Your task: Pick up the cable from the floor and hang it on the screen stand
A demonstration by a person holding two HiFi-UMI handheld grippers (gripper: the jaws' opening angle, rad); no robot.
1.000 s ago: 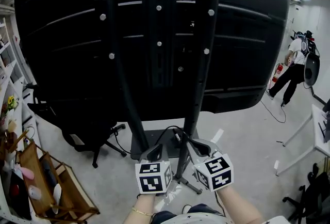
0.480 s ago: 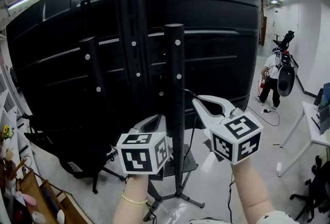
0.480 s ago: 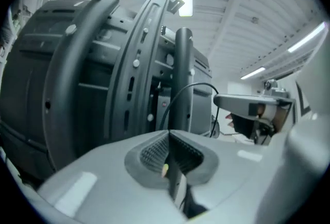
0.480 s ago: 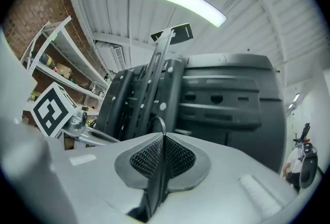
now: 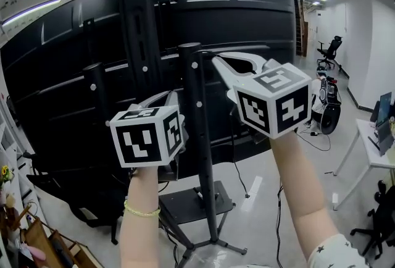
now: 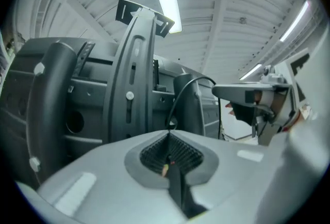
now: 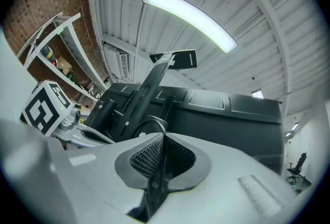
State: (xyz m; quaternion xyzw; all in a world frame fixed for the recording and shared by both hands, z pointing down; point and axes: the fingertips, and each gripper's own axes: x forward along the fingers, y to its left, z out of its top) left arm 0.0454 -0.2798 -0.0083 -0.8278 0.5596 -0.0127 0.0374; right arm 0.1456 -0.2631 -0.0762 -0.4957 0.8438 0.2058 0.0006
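Note:
The screen stand's black post point(image 5: 196, 137) rises between my two raised grippers, behind the big black screen back point(image 5: 68, 87). My left gripper point(image 5: 173, 95) is shut on the thin black cable point(image 6: 181, 91), which arcs from its tip up past the post top toward the right gripper point(image 6: 219, 90). My right gripper point(image 5: 216, 60) sits just right of the post top point(image 5: 188, 48) and is shut on the same cable point(image 7: 149, 124). A length of the cable point(image 5: 237, 162) hangs below the right gripper toward the floor. The left gripper's marker cube point(image 7: 44, 107) shows in the right gripper view.
The stand's taller centre column point(image 5: 137, 20) rises left of the post, and its base plate point(image 5: 196, 206) lies on the floor below. A white table point(image 5: 369, 137) and office chairs point(image 5: 330, 49) are at the right. Shelves with a wooden crate point(image 5: 37, 242) stand at lower left.
Both grippers have risen from near the floor by the stand's base to the top of the post, carrying the cable. The head view has tilted upward.

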